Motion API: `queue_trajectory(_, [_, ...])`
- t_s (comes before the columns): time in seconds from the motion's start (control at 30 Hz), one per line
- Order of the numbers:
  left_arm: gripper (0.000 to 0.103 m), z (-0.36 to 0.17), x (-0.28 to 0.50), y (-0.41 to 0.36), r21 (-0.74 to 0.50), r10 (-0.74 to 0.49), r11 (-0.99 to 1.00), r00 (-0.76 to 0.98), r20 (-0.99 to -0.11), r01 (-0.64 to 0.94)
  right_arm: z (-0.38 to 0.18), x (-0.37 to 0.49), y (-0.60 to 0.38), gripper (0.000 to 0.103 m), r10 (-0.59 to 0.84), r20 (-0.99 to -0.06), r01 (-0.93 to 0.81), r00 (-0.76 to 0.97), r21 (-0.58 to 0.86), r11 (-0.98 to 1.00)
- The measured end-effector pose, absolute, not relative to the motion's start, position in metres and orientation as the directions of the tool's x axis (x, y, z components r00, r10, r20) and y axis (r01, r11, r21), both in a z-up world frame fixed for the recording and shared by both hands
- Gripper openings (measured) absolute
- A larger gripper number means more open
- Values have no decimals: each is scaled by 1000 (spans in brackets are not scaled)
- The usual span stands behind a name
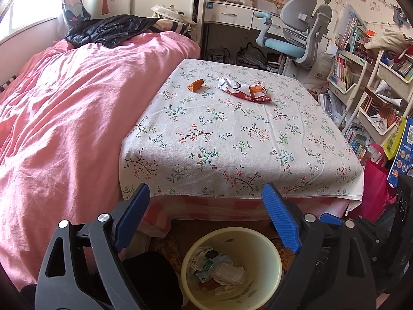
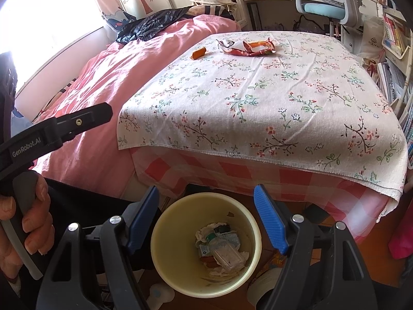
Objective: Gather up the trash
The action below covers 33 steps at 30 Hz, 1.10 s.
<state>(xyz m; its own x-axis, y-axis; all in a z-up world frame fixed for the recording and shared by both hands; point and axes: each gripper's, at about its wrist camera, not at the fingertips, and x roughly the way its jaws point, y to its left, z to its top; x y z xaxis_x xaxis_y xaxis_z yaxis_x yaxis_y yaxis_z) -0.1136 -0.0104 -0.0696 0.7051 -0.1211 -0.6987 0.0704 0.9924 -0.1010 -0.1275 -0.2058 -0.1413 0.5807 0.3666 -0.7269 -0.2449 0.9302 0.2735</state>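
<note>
**Both grippers wide over the bin, wrappers on the far side of the counter**

The left gripper (image 1: 206, 201) hangs with its blue fingers (image 1: 281, 217) spread wide and nothing between them; below them, toward 6 o'clock in the left wrist view, stands the pale yellow bin (image 1: 268, 248) on the floor. The right gripper (image 2: 206, 204) is likewise released, its fingers (image 2: 271, 219) apart and empty, framing the same bin (image 2: 180, 206) from above. Inside the bin lie crumpled paper, a clear plastic container (image 2: 227, 257) and small packets.

The counter (image 2: 258, 98), covered by a floral cloth over a pink checked one, fills the middle of both views. Near its far edge, toward 12 o'clock, sits the remaining trash: a small orange wrapper (image 1: 195, 85) and, just to its right at about 3 o'clock from it and apart from it, a crumpled red-and-white snack wrapper (image 1: 245, 89).

A bed with a pink duvet (image 1: 64, 116) lies at 9 o'clock, touching the counter's left side. In the right wrist view a hand (image 2: 23, 222) at 8 o'clock grips the left gripper's handle. A grey and blue chair (image 1: 296, 33) stands at 1 o'clock beyond the counter.
</note>
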Motion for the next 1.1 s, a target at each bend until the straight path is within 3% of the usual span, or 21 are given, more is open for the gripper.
queue_trajectory(0.57, [87, -65, -104, -7, -108, -124, 992, 705, -699, 67, -133, -126, -198, 76, 368, -706, -258, 605, 264, 929])
queue_trajectory(1.1, [87, -32, -25, 30, -66, -75, 997, 741, -667, 41, -87, -80, -196, 83, 369, -675, -350, 639, 172, 921])
